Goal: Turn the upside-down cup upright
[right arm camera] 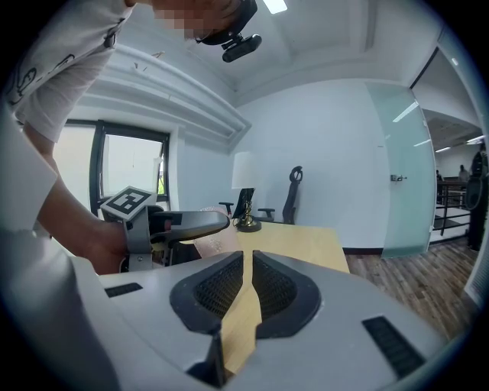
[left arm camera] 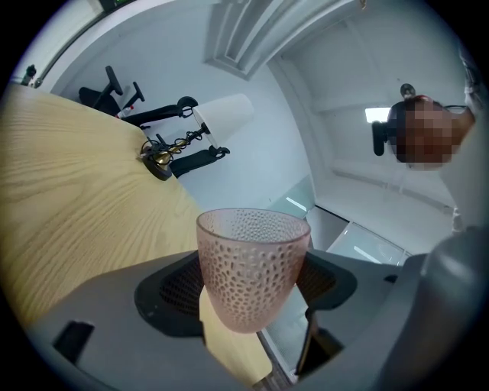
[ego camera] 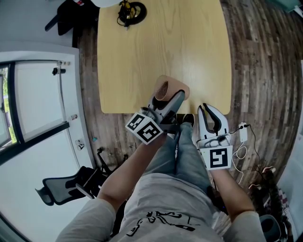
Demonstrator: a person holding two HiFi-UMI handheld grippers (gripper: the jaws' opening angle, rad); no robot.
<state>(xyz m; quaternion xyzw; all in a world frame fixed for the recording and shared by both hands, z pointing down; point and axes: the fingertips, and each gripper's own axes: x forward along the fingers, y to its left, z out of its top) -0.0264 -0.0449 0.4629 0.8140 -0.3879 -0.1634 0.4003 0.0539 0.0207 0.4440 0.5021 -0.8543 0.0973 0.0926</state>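
Note:
A pink dimpled cup [ego camera: 171, 89] hangs over the near edge of the wooden table [ego camera: 161, 42]. My left gripper [ego camera: 166, 100] is shut on it, and the cup looks tilted in the head view. In the left gripper view the cup [left arm camera: 252, 267] sits squeezed between the two dark pads [left arm camera: 177, 294], its open rim toward the top of the picture. My right gripper [ego camera: 209, 112] hovers just off the table's near edge, to the right of the cup, shut with nothing in it. From the right gripper view [right arm camera: 247, 263] the left gripper [right arm camera: 183, 223] and the cup [right arm camera: 214, 243] show at left.
A black and gold ornament [ego camera: 130, 12] stands at the table's far end, under a white lampshade [left arm camera: 225, 114]. An office chair [ego camera: 66, 186] is on the floor at lower left. A charger and cables [ego camera: 244, 132] lie on the wooden floor at right.

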